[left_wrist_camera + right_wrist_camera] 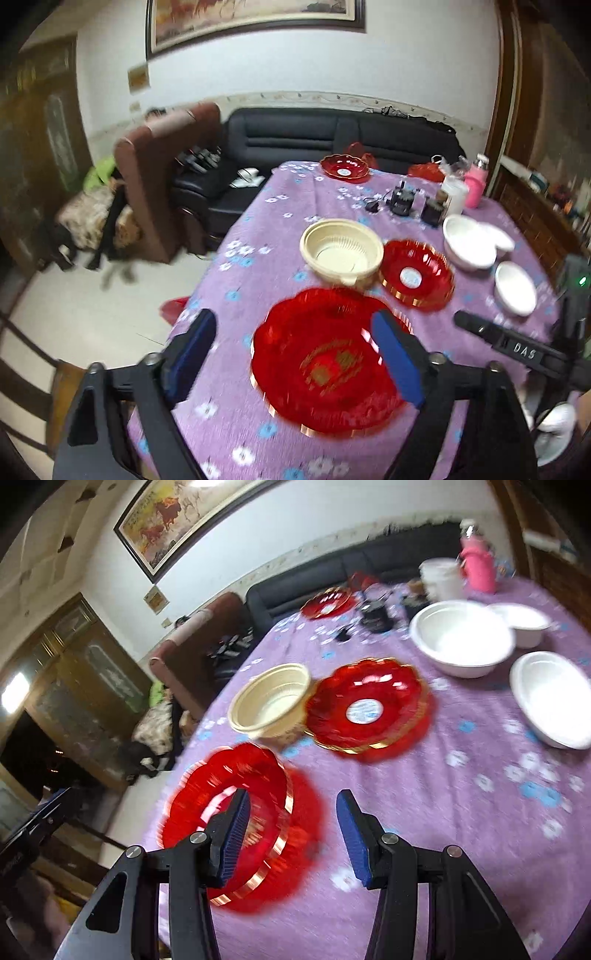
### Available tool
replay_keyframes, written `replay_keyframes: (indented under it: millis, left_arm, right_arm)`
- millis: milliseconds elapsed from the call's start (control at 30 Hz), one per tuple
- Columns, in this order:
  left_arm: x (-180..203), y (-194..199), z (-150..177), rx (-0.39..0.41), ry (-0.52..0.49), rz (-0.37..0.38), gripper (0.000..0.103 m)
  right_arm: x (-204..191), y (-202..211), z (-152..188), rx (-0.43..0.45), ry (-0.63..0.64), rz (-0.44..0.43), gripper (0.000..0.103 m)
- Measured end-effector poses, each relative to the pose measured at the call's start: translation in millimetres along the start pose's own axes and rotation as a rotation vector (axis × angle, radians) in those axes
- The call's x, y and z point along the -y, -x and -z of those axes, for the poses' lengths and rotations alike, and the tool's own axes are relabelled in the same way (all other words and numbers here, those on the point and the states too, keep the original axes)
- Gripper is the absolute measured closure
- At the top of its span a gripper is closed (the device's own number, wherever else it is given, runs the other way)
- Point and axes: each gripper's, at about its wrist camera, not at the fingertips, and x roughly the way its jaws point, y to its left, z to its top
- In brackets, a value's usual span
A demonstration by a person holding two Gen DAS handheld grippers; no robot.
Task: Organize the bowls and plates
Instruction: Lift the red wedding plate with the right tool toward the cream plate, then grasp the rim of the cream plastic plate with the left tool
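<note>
A large red scalloped plate (325, 365) (236, 823) lies on the purple cloth near the table's front edge. My left gripper (295, 354) is open above its left rim, empty. My right gripper (291, 838) is open, its left finger over the plate's right side, empty. A second red plate (417, 273) (369, 709) lies beyond, touching a cream bowl (341, 251) (273, 701). A third red plate (345, 168) (327, 603) sits at the far end. Three white bowls (469, 240) (461, 642) stand at right.
The table (266, 236) (461, 794) has a purple flowered cloth. A pink bottle (476, 181) (478, 565), a white cup and dark small items stand at the far right. A black sofa (295, 136) and brown chair (155, 177) lie beyond the table. My right gripper's arm (517, 347) shows at right.
</note>
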Motion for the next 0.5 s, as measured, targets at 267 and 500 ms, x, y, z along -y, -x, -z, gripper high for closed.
replay_keyframes:
  millis: [267, 500]
  left_arm:
    - [-31, -124, -58, -0.192, 0.154, 0.116, 0.013]
    - [-33, -209, -62, -0.298, 0.25, 0.153, 0.014]
  right_arm:
    - [12, -85, -60, -0.202, -0.182, -0.217, 0.05]
    - [15, -127, -103, -0.191, -0.201, -0.139, 0.05]
